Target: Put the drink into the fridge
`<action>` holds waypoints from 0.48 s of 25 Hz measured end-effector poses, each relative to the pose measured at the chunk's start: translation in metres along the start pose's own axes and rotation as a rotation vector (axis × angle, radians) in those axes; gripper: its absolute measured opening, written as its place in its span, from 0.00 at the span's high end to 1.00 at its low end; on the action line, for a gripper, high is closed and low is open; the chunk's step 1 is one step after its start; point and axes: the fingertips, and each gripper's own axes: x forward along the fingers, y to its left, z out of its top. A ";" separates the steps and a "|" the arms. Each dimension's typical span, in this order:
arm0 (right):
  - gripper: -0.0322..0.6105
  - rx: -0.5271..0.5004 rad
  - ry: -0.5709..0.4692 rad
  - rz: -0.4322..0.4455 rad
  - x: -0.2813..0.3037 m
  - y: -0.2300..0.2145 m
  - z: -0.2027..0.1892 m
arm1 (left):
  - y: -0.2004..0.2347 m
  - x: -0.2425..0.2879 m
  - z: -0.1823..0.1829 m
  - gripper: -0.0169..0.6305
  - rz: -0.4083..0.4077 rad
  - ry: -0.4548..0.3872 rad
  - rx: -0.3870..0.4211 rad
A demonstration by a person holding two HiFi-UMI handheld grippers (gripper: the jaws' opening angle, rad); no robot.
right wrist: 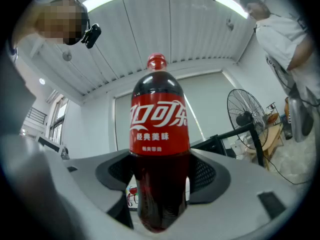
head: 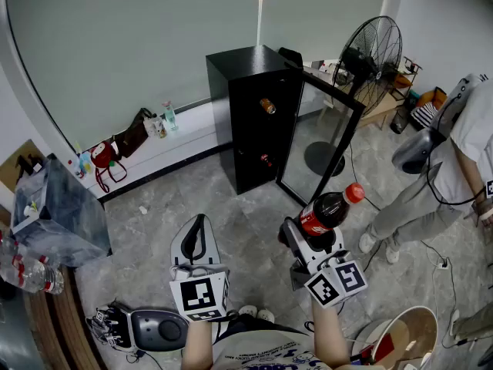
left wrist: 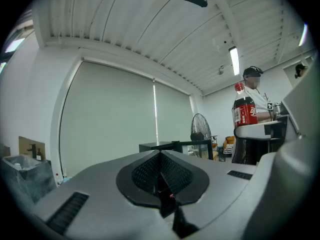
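Cola bottle [head: 327, 210], rounded dark plastic, clenched in right tool [head: 308, 241], left tool [head: 197, 230] closed empty, boxy black fridge [head: 250, 122]

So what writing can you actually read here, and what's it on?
"可口可乐": white script on the cola bottle's red label.
"经典美味": smaller, beneath it on that label.
Finer line below that: too small to read.
T-shirt print: cut off, unreadable.

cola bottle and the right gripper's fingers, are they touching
Touching. The right gripper view shows the cola bottle standing between the fingers, which press against both of its sides.
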 end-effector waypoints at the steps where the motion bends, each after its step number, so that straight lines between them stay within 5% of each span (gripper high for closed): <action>1: 0.48 -0.001 0.004 0.000 0.000 -0.001 -0.001 | -0.001 0.000 0.000 0.97 -0.003 0.000 -0.002; 12: 0.48 0.038 0.034 0.007 -0.003 -0.009 -0.012 | -0.004 0.002 -0.008 0.97 -0.001 0.009 -0.012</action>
